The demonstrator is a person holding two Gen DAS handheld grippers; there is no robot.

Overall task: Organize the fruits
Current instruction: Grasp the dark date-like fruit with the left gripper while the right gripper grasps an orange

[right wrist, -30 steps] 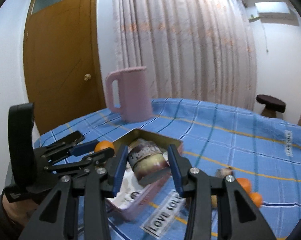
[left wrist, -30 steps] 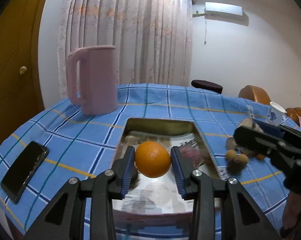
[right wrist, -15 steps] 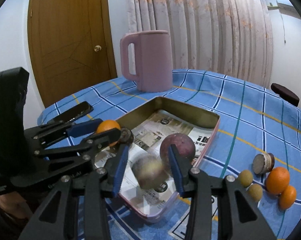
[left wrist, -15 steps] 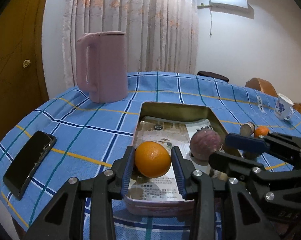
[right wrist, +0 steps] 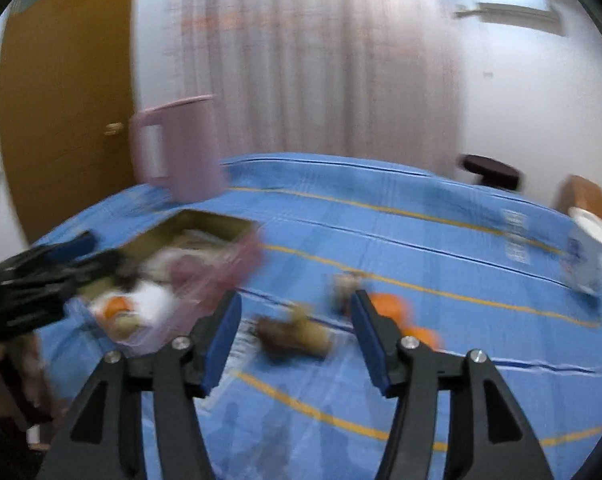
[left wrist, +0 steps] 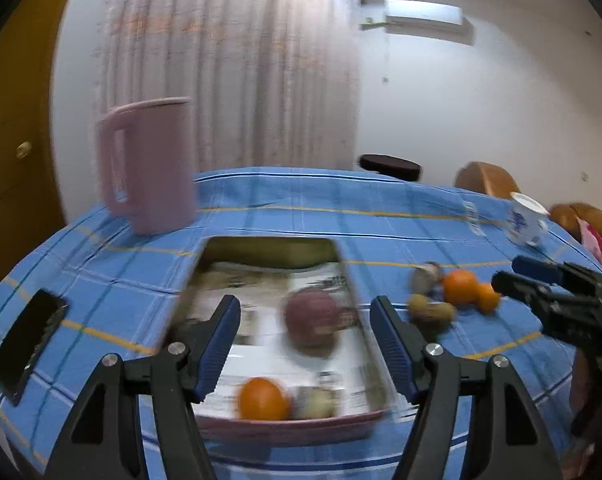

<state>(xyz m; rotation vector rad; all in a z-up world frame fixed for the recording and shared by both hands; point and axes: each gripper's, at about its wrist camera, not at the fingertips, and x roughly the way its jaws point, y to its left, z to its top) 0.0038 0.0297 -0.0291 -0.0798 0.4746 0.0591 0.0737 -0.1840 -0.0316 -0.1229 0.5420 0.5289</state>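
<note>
Three fruits lie in the pink-rimmed rectangular tin tray (left wrist: 285,426) lined with newspaper: a round orange (left wrist: 263,399) and a pale blurred fruit (left wrist: 315,403) near the front wall, a purple-red round fruit (left wrist: 311,316) mid-tray. Both drops look done. The left gripper (left wrist: 305,338) has just been opening and stands wide with nothing between its blue pads. The right gripper (right wrist: 295,330), jaws also just parted and empty, points at the loose fruit on the blue checked cloth surface (right wrist: 441,240): brownish pieces (right wrist: 297,332) and small oranges (right wrist: 389,306). Next, I judge, it should descend and close on one.
</note>
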